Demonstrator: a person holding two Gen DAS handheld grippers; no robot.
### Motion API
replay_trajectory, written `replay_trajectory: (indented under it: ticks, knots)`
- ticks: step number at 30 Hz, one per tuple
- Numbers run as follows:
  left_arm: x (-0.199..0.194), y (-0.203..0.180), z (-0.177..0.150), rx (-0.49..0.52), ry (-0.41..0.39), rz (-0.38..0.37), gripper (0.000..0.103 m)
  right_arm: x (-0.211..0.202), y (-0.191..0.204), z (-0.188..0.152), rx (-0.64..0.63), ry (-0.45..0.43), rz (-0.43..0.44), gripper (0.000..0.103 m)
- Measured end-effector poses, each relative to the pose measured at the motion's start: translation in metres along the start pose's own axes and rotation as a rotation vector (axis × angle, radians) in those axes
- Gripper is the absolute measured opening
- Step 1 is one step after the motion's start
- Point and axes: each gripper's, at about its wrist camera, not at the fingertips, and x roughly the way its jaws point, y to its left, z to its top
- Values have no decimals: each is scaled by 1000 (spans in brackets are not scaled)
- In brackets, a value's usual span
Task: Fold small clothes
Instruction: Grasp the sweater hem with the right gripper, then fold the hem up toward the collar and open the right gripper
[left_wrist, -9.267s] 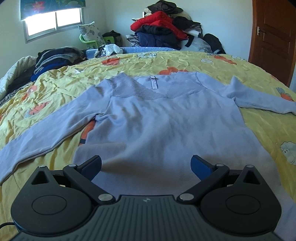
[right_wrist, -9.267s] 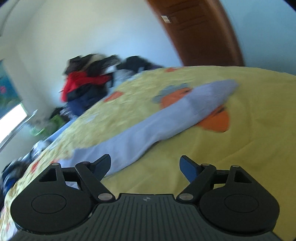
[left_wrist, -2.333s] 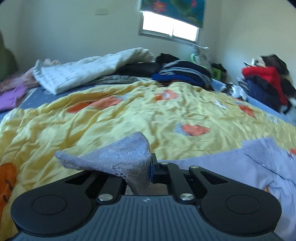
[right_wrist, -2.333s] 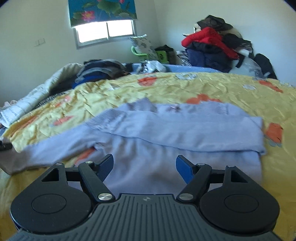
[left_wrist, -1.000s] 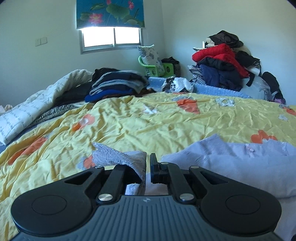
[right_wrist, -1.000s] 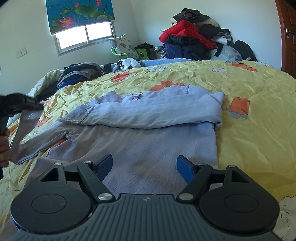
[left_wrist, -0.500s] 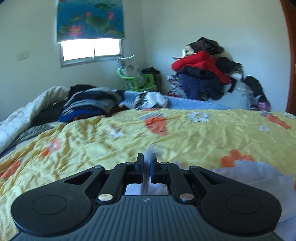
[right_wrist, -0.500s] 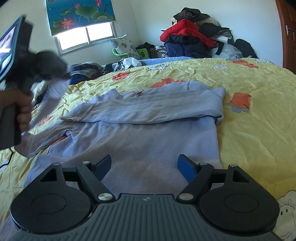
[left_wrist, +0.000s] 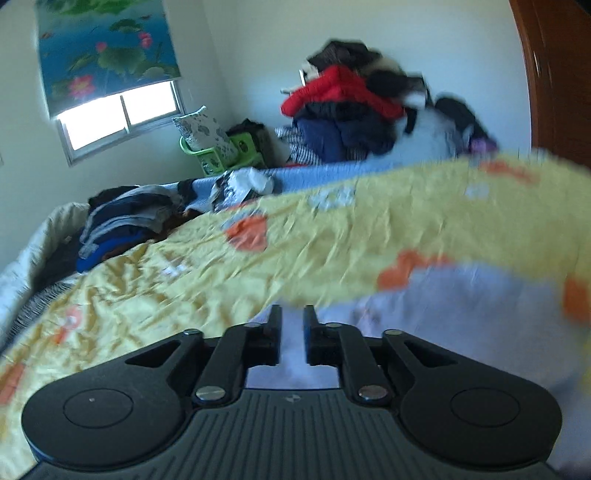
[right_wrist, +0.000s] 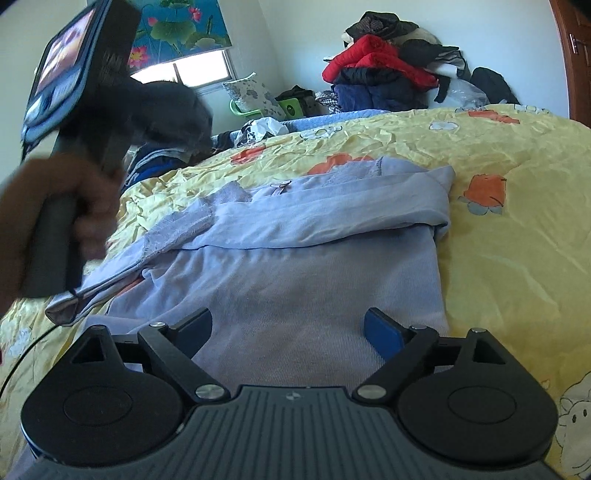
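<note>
Gripping its handle, a hand (right_wrist: 55, 206) holds the left claw (left_wrist: 291, 317), seemingly released, tilted above the sweater (right_wrist: 314, 258).

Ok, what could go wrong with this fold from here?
The left gripper jaws have just been opening, nothing pinched; the left sleeve lies crumpled beside the sweater, not across it, so the fold may end lopsided. The right gripper, open over the body, could drag the folded right sleeve.
</note>
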Motion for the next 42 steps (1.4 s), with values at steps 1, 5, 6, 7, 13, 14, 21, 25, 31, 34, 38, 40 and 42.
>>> replay_trajectory:
  ticks: [1,5,6,7,13,14,21,25,31,34,38,40,42]
  knots:
    - [0,6,-10,22,12,21,40,-1,0,0,1,-3,-1,90]
    - [-11,51,-37,-35,16,101,89,-4,7,15,-15,-44,53,87]
    - [-14,64,-42,-63,16,117,89,-1,10,24,-18,-45,86,86]
    - [-17,79,-47,-103,21,124,89,4,15,36,-15,-43,128,86]
    - [-39,139,-67,-344,37,90,89,77,33,89,83,43,301,73]
    - [-41,143,-69,-361,38,84,89,91,33,93,114,76,308,68]
    - [-43,154,-86,-423,58,62,89,165,36,87,394,246,421,50]
    - [-44,157,-92,-453,75,53,89,175,53,87,378,242,345,6]
    - [-45,154,-89,-455,46,82,89,147,51,111,277,70,279,6]
    - [-42,151,-85,-483,46,59,89,136,41,130,212,-5,208,6]
    - [-38,140,-81,-477,55,44,89,130,10,147,169,-69,101,6]
    - [-36,133,-79,-468,57,32,89,124,-8,151,157,-100,40,6]
    - [-34,126,-76,-456,61,23,89,116,-25,152,150,-127,-21,6]
